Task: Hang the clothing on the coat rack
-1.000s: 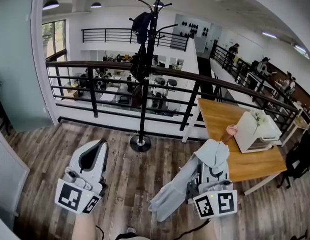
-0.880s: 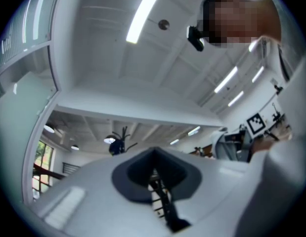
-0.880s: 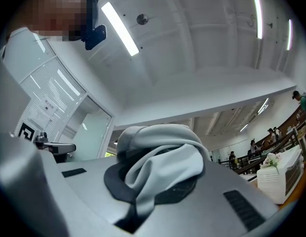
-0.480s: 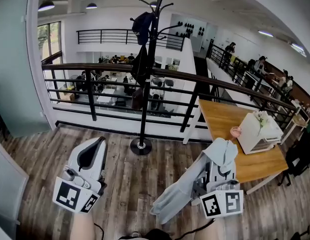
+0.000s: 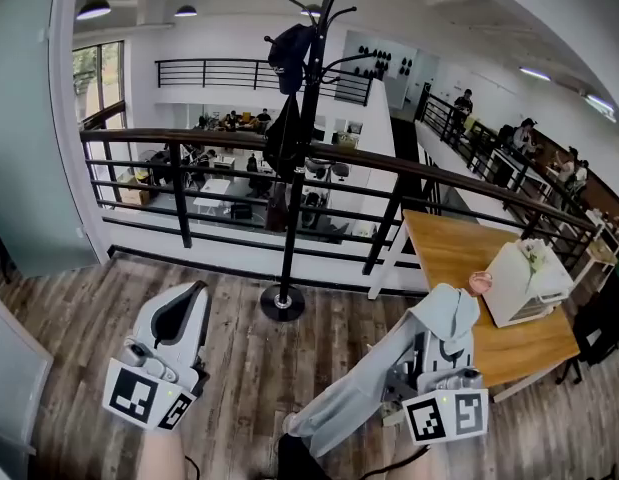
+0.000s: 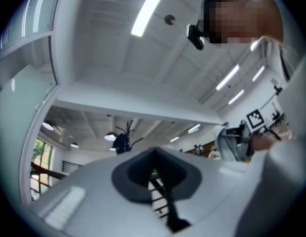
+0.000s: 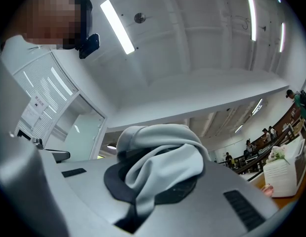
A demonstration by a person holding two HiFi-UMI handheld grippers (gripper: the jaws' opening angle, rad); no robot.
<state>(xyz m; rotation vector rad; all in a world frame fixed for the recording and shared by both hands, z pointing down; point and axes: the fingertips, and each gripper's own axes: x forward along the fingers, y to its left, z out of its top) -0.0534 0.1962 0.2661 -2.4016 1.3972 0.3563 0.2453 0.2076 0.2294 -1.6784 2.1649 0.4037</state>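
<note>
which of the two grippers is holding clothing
The right gripper: its jaws are shut on the light grey garment, while the left gripper holds nothing.

floor: we've got wood planks (image 5: 239,358), with the coat rack (image 5: 292,228) standing on its round base
table (image 5: 454,253): wooden, we see a white box (image 5: 529,286) on it, with a pink cup (image 5: 479,284) just beside

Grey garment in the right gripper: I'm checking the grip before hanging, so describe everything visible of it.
The grey garment looks like soft, light-grey jersey. One bunched fold is pinched between the jaws of the right gripper and mounds over their tips. The rest hangs down and to the left as a long, creased length above the wood floor.
</note>
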